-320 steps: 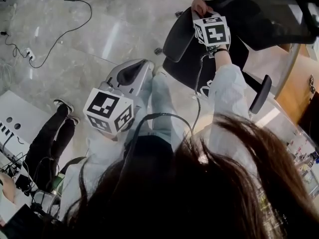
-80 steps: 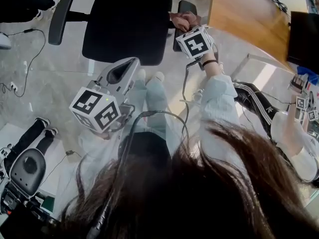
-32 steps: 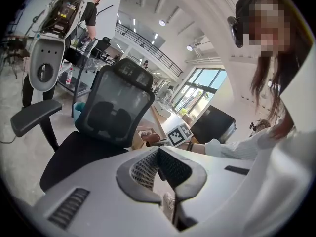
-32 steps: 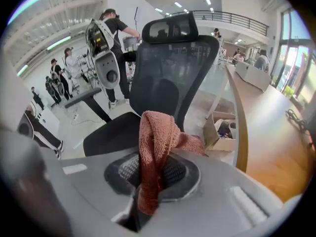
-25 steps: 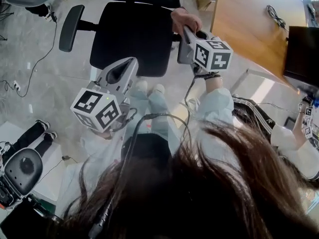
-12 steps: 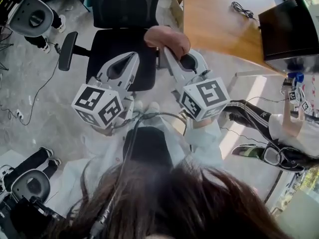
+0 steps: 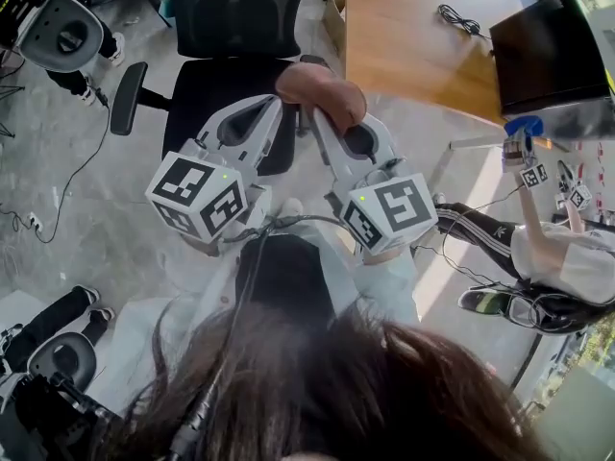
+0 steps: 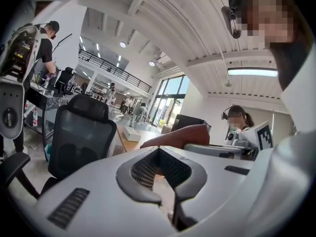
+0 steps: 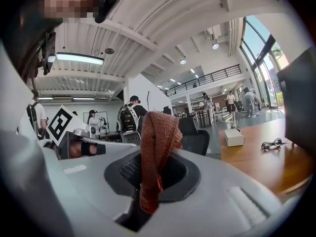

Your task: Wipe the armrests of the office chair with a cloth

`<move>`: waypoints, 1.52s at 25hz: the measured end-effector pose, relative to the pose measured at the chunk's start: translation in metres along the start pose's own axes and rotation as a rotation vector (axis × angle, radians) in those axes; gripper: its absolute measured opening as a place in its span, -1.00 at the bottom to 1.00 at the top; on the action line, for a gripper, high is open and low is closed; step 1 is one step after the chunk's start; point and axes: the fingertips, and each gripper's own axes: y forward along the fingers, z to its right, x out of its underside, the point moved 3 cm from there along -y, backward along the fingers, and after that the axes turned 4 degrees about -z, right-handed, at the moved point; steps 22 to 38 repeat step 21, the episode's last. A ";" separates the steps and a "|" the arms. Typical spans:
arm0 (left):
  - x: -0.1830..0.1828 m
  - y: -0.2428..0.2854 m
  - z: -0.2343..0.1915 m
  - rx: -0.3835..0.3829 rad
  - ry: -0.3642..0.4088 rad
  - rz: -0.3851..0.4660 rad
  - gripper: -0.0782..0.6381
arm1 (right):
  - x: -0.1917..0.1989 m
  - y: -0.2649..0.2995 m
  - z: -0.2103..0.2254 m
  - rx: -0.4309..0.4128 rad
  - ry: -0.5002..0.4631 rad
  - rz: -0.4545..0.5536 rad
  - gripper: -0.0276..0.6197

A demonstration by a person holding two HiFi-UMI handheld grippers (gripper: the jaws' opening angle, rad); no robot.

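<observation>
Cloth [image 9: 157, 147]: rust-red knit, likely soft, light, limp. Pinched by lower end between closed fingers of right gripper [image 9: 144, 201], near office chair [image 7: 226, 84]. Left gripper [image 8: 174, 201]: fingers together, empty. Best gripped bunched.

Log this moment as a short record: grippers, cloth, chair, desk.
left gripper: shut, empty
right gripper: shut on the cloth
cloth: reddish, sticks up out of the jaws, held in the air
chair: black, ahead of both grippers, seat bare
armrest: at the chair's left in the head view, nothing on it
desk: wooden, right of the chair
</observation>
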 end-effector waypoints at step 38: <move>0.008 -0.020 -0.005 -0.029 -0.022 -0.012 -0.77 | 0.001 -0.004 -0.023 -0.014 -0.009 -0.001 -0.79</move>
